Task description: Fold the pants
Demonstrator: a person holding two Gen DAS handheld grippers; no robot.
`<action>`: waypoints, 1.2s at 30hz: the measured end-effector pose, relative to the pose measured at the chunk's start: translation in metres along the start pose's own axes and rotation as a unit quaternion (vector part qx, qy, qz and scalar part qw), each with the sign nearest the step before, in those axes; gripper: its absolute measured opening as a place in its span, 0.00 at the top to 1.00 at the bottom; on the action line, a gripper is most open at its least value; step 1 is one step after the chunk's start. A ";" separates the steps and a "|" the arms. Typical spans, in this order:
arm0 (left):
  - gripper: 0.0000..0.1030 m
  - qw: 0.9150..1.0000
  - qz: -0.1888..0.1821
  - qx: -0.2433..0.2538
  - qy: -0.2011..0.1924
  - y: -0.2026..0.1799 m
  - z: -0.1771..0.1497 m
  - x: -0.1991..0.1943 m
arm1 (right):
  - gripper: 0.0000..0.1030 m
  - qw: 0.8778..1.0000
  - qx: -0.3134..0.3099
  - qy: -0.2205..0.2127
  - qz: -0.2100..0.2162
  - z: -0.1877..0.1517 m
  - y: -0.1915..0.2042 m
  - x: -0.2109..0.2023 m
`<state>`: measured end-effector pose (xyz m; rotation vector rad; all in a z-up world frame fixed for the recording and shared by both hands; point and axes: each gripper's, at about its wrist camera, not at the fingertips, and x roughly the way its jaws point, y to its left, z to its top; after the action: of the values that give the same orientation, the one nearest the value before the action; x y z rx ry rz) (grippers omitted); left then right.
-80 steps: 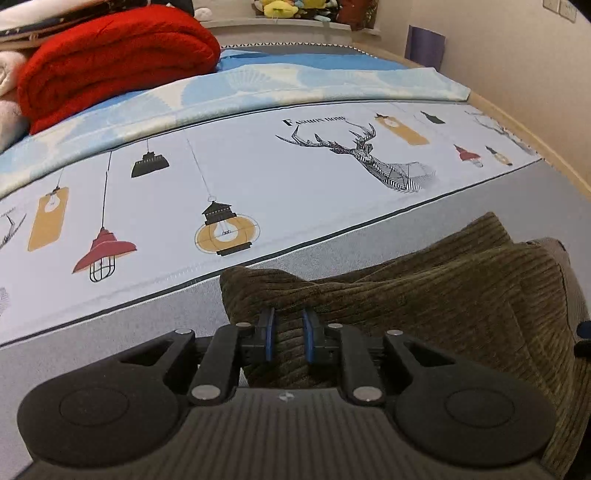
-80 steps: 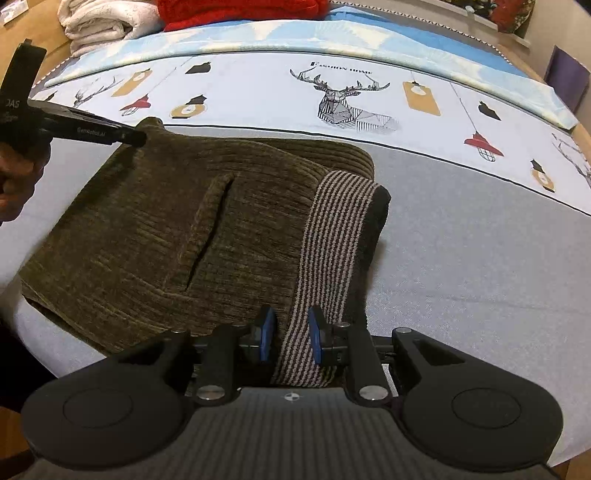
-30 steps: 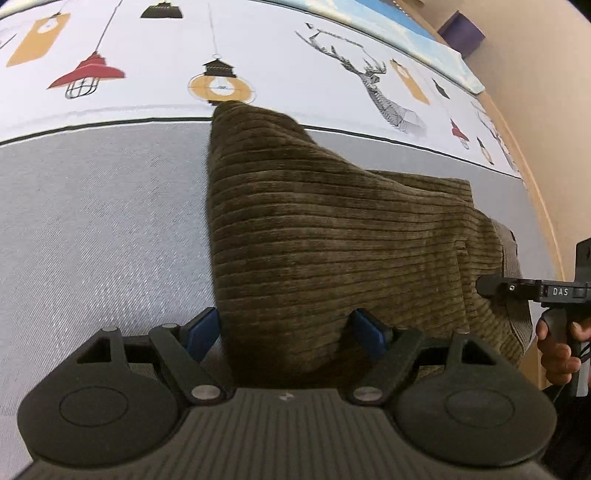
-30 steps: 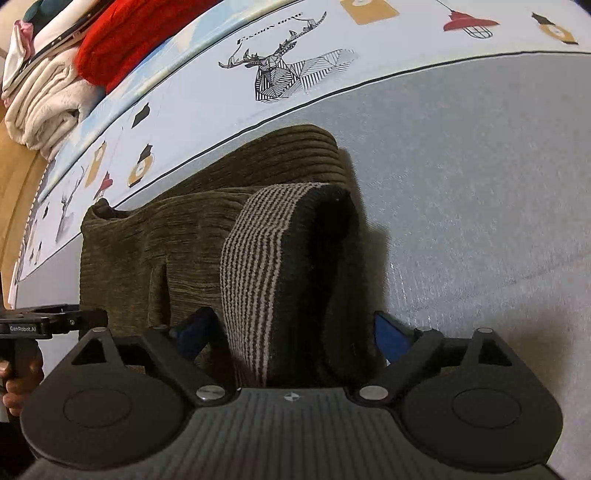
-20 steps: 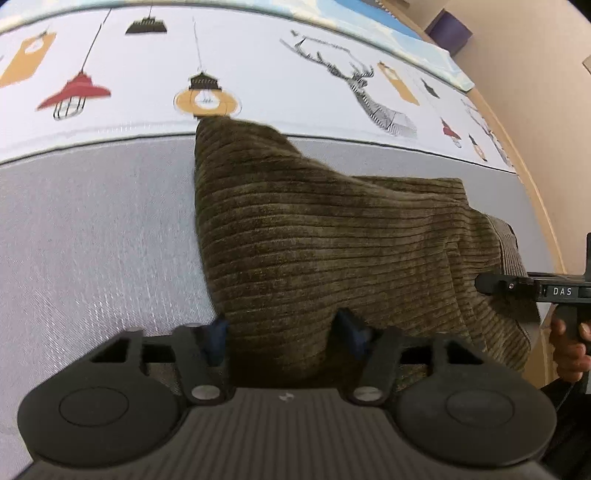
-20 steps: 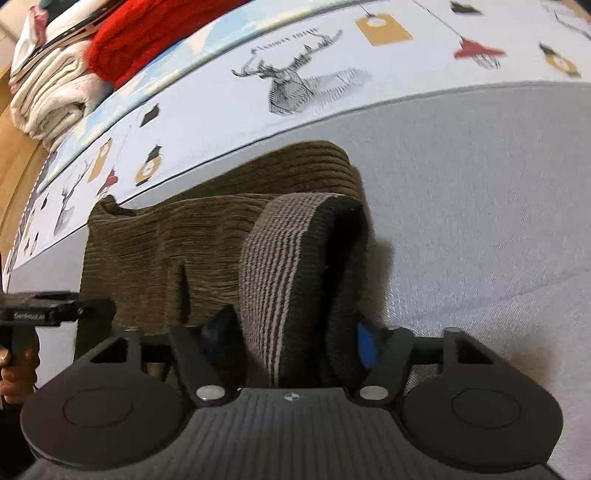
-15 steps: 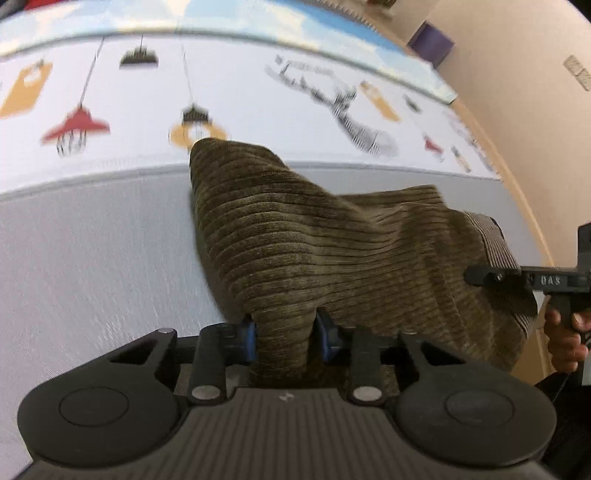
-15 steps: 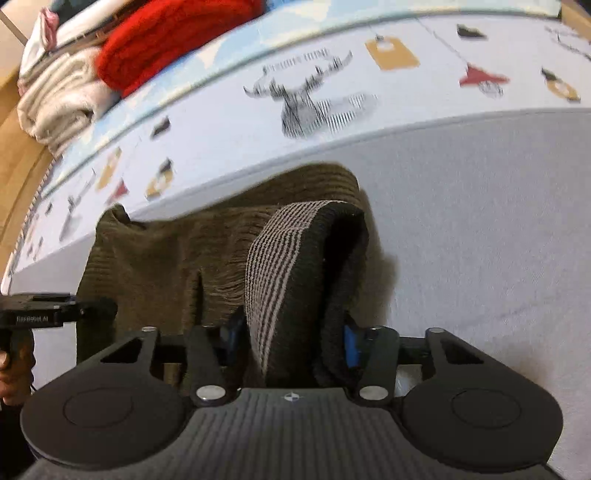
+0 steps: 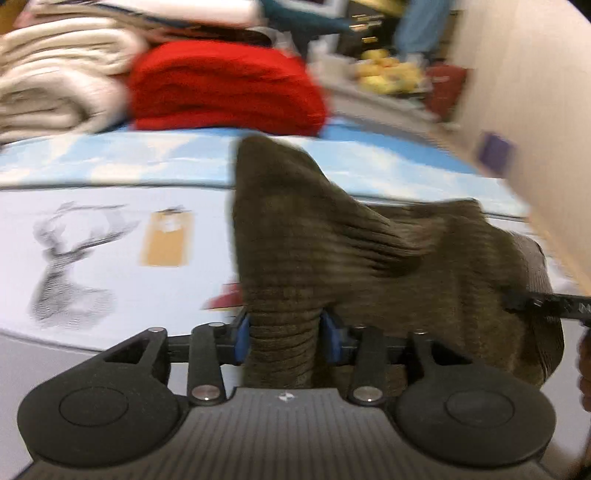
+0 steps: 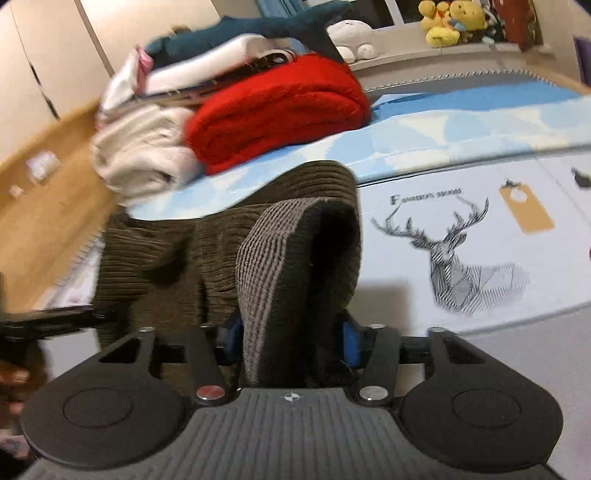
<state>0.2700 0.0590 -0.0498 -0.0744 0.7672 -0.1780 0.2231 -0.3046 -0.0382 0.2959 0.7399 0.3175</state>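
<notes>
Left hand-held gripper: its two blue pads clamp a bunched fold of the brown corduroy pants, though the jaws are easing wider at this moment with the cloth still pressed between them. From this grip the fabric rises in a peak and drapes away to the right, clear of the bed.

Right hand-held gripper: its blue pads grip the pants at the striped waistband, which arches up out of the jaws; these jaws are likewise opening slightly while still pinching the thick fold. In the left wrist view the right hand-held gripper shows as a dark bar at the right edge, touching the waistband end of the garment.

The pants hang stretched between the two tools above the bed sheet, which is printed with a stag and lamp motifs. Farther back on the bed lie a folded red blanket and, beside it, cream blankets. Yellow plush toys sit on a ledge behind.
</notes>
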 end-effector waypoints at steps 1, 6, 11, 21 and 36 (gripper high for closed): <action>0.56 0.999 0.033 -0.004 -0.001 0.004 0.001 0.000 | 0.35 0.999 -0.015 0.002 -0.034 0.001 0.002 0.013; 0.56 0.999 -0.002 -0.031 0.004 0.017 0.000 -0.015 | 0.38 0.993 -0.036 -0.004 -0.111 0.002 -0.002 0.026; 0.54 0.987 -0.018 0.064 0.149 -0.010 -0.038 0.021 | 0.39 0.987 -0.102 0.080 -0.093 -0.016 0.005 0.042; 0.42 0.974 -0.004 0.188 0.124 -0.059 -0.080 -0.001 | 0.31 0.983 -0.057 0.121 -0.123 -0.029 -0.013 0.048; 0.01 0.991 0.067 0.077 -0.091 -0.122 -0.097 -0.191 | 0.10 0.989 -0.051 -0.072 -0.121 -0.071 0.074 -0.140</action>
<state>0.0514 -0.0248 0.0272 0.1053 0.5726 -0.1010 0.0631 -0.2797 0.0241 0.1290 0.6082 0.1012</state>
